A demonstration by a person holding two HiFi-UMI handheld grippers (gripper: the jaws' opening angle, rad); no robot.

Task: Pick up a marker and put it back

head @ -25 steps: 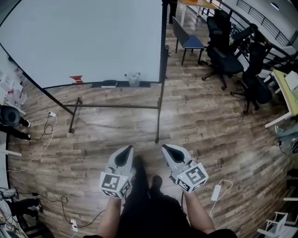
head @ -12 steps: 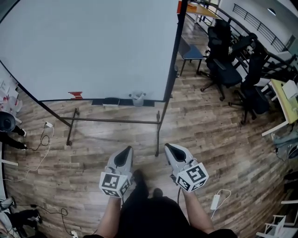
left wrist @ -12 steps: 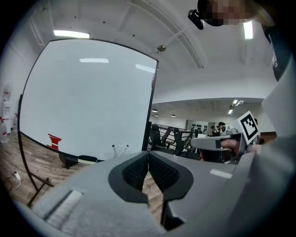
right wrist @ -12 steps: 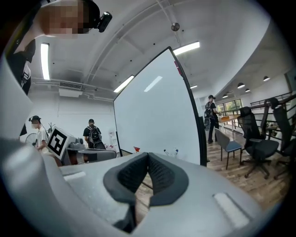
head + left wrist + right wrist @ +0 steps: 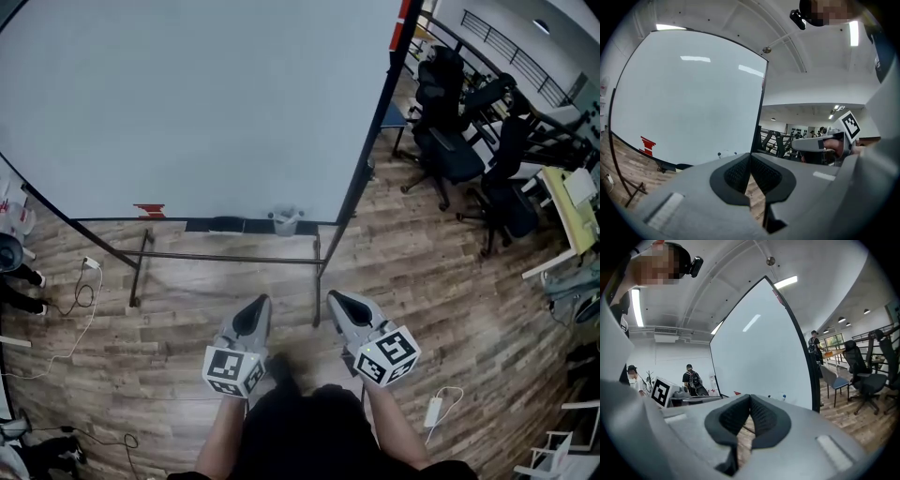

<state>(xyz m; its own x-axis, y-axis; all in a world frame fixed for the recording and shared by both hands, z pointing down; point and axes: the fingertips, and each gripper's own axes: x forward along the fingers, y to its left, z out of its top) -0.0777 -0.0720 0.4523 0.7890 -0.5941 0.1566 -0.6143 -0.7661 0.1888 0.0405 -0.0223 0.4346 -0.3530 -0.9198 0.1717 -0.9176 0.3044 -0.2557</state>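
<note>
A large whiteboard [image 5: 197, 103] on a wheeled stand fills the upper head view. Along its bottom ledge [image 5: 216, 225] sit a red item [image 5: 150, 210] and a small clear holder [image 5: 286, 221]; no marker can be told apart at this distance. My left gripper [image 5: 258, 303] and right gripper [image 5: 336, 299] are held side by side over the wooden floor, short of the board, both shut with nothing between the pads. In the left gripper view the left gripper [image 5: 750, 158] points at the red item [image 5: 648, 145] and the ledge. The right gripper [image 5: 750, 400] faces the board's right edge.
The stand's metal legs and crossbar [image 5: 234, 257] lie on the floor just ahead. Black office chairs [image 5: 450, 141] stand at the right, a desk [image 5: 572, 206] beyond them. Cables and a power strip [image 5: 84, 281] lie at the left, and a white adapter [image 5: 434, 409] sits near my right side.
The whiteboard has grown larger and closer in the head view as the person walks toward it. Both grippers stay shut and side by side.
</note>
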